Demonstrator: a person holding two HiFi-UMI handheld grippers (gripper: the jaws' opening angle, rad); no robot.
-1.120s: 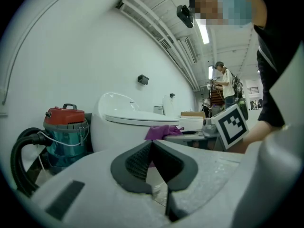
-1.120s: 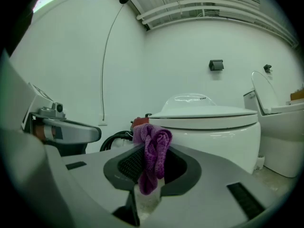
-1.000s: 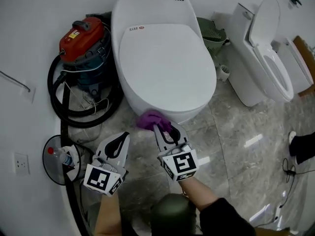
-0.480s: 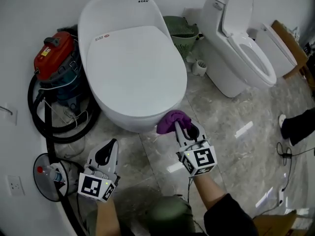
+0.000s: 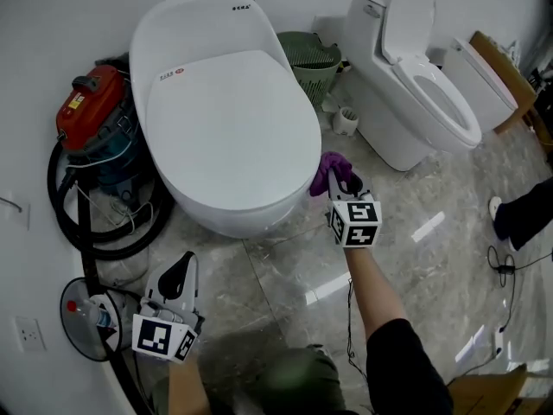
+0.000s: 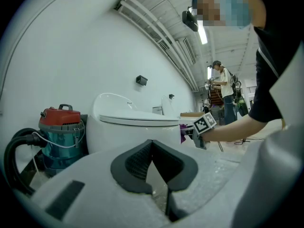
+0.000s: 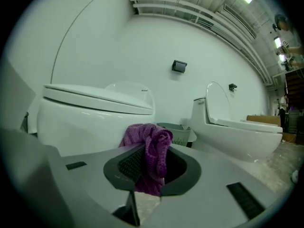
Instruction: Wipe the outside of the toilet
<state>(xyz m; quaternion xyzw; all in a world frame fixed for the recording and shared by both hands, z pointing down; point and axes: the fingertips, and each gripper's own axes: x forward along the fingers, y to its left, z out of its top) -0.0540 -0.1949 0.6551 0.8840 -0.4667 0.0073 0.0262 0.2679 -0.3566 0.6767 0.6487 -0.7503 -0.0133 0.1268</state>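
Observation:
A big white egg-shaped toilet with its lid down fills the middle of the head view. My right gripper is shut on a purple cloth and holds it against the toilet's right side wall. The right gripper view has the cloth bunched between the jaws, with the toilet just left of it. My left gripper hangs low over the floor in front of the toilet, shut and with nothing in it. From the left gripper view, the toilet and the right gripper are ahead.
A red and teal vacuum cleaner with a black hose stands left of the toilet. A green basket and a second toilet with its seat up are at the right. A small stand with a bottle is near the left gripper. The floor is glossy marble tile.
My right gripper has carried the purple cloth from the toilet's front round to its right side. The left gripper has dropped back toward the near floor.

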